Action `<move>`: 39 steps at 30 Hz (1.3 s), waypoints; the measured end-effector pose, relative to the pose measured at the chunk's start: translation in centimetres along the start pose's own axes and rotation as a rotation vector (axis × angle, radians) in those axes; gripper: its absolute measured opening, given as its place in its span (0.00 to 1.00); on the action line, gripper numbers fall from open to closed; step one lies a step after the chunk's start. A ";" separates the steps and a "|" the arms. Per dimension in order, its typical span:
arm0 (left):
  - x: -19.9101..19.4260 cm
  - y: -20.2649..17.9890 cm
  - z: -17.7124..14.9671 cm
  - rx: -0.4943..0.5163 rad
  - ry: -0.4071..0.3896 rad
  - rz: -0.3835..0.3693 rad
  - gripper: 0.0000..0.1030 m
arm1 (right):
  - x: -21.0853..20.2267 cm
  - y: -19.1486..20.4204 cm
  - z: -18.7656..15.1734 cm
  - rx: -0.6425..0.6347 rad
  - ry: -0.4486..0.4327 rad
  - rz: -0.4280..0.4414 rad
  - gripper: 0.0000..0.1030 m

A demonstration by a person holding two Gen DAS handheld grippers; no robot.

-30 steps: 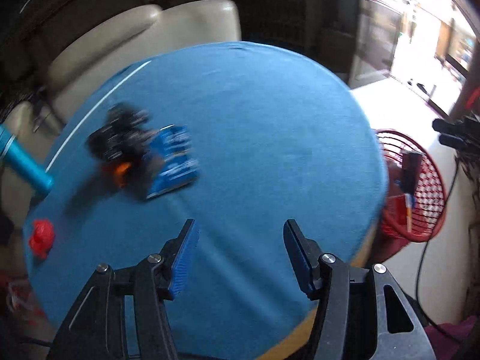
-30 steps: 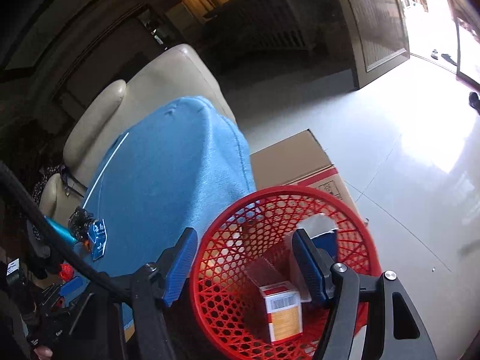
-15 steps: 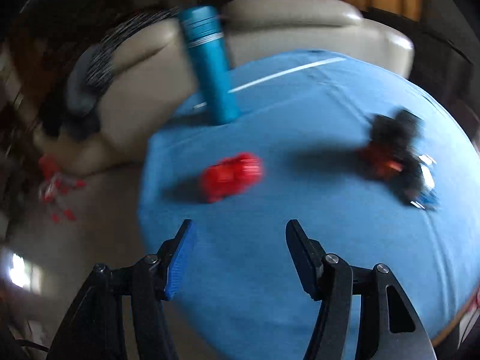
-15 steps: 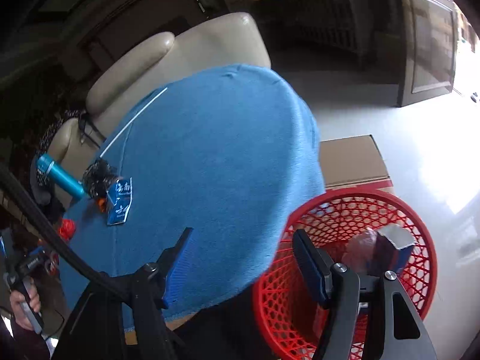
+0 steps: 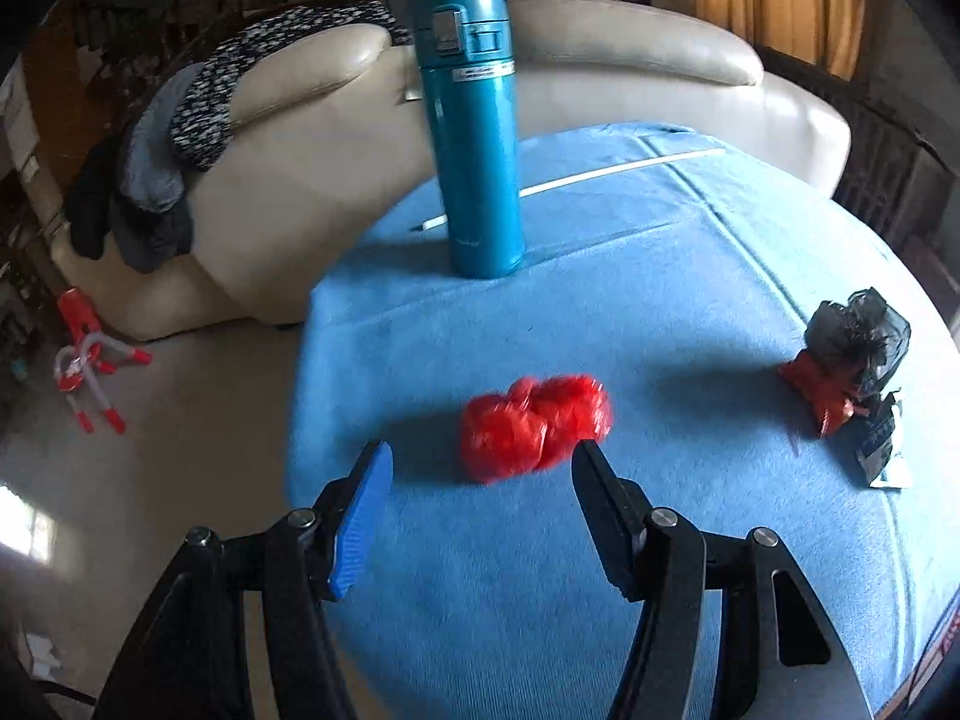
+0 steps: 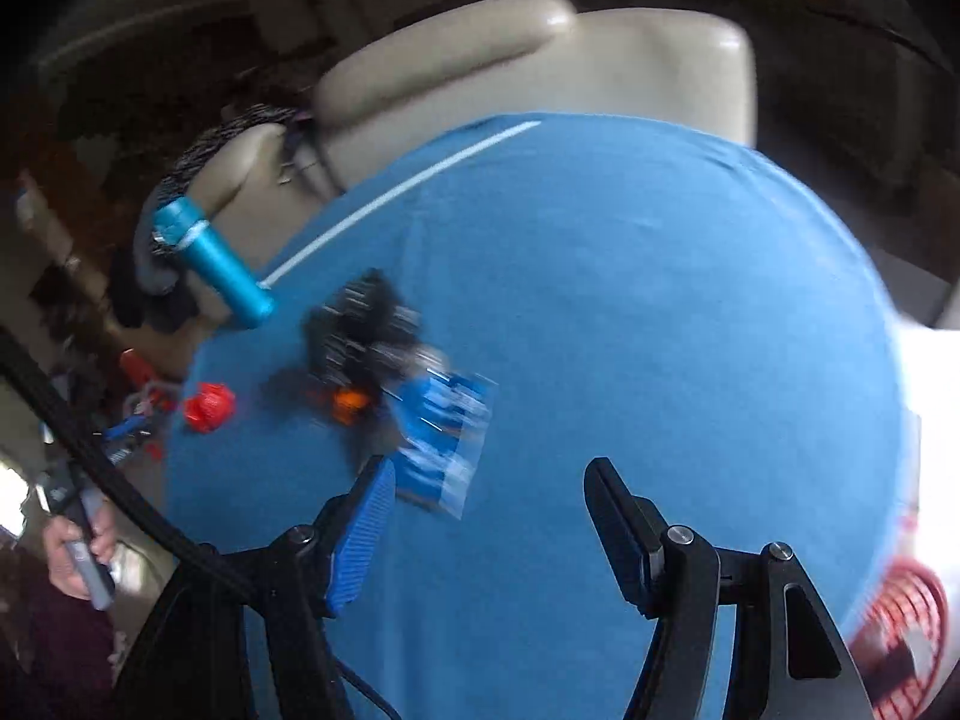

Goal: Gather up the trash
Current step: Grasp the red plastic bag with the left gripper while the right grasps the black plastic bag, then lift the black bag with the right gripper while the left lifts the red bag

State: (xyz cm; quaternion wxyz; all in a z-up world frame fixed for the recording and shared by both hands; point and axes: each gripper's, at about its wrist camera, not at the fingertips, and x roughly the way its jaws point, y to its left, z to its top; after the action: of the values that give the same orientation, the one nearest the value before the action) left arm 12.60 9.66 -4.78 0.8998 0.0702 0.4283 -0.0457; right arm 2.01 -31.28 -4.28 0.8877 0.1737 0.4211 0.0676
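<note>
A crumpled red wrapper (image 5: 534, 425) lies on the blue-clothed round table (image 5: 660, 276), just ahead of my open, empty left gripper (image 5: 480, 468) and between its fingertips' line. At the right lies a black and red crumpled bag (image 5: 852, 354) with a blue foil packet (image 5: 882, 450) beside it. In the right wrist view my open, empty right gripper (image 6: 489, 483) hovers over the table, with the blue packet (image 6: 447, 438) just ahead of its left finger, the black bag (image 6: 360, 330) behind it and the red wrapper (image 6: 208, 407) far left. The red mesh basket (image 6: 900, 648) shows at the lower right.
A tall teal flask (image 5: 471, 138) stands upright at the table's far edge, also in the right wrist view (image 6: 213, 264). A beige leather sofa (image 5: 630, 72) with dark clothes (image 5: 180, 138) draped on it stands behind. A red and white toy (image 5: 84, 354) lies on the floor.
My left gripper swung left and closed in on the red wrapper. My right gripper left the red basket and moved over the table toward the blue packet. Both stayed open.
</note>
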 end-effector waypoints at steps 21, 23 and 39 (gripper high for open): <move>6.3 -1.2 1.2 0.032 0.062 -0.276 0.51 | 14.1 5.5 4.9 -0.088 0.141 -0.018 0.51; 6.2 -1.5 1.0 0.017 0.065 -0.303 0.46 | 13.5 5.0 4.4 -0.072 0.155 -0.005 0.48; 0.8 -11.0 -2.9 0.056 0.092 -0.468 0.41 | 4.0 1.3 -1.6 0.050 0.088 0.197 0.28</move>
State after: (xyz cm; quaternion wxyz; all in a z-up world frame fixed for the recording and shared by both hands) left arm 9.34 -0.70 -8.13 0.8420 -0.0039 0.4719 -0.2614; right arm 3.35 -28.60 -7.61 0.8528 0.2330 0.4421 0.1516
